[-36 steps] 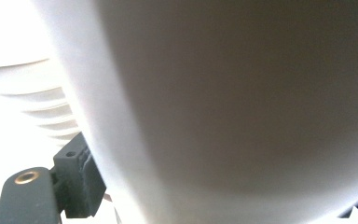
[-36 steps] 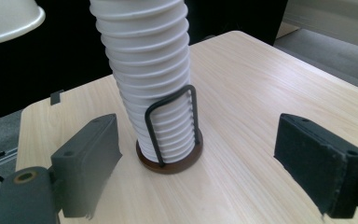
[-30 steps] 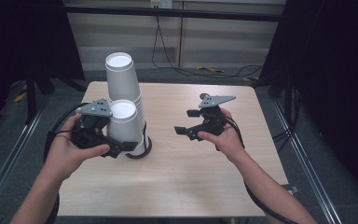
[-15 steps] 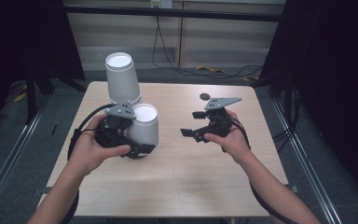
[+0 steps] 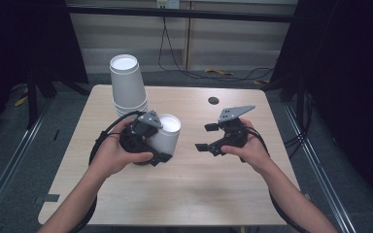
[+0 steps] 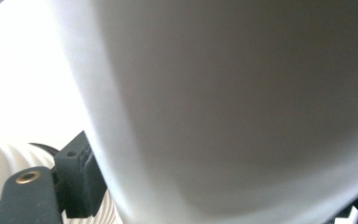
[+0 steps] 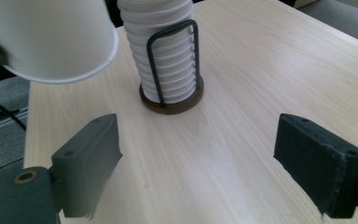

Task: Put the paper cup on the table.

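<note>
A tall stack of upside-down white paper cups (image 5: 127,85) stands in a wire holder at the back left of the wooden table (image 5: 184,194). My left gripper (image 5: 158,145) is shut on a single white cup (image 5: 169,129), held base-up just right of the stack. In the left gripper view that cup's wall (image 6: 233,107) is pressed close between the jaws, with the stack's ribbed rims (image 6: 0,158) behind. My right gripper (image 5: 208,138) is open and holds nothing, to the right of the cup. From the right gripper view (image 7: 214,144), the held cup (image 7: 51,37) hangs above the table beside the stack (image 7: 168,51) on its brown base (image 7: 172,102).
A small dark round spot (image 5: 213,100) marks the table near its back edge. Both forearms come in from the front. Cables trail from each gripper. Bare tabletop lies between the grippers and along the front; dark floor and rails surround the table.
My left gripper has carried the single cup to the right, away from the stack. The right gripper has hardly moved and stays open.
</note>
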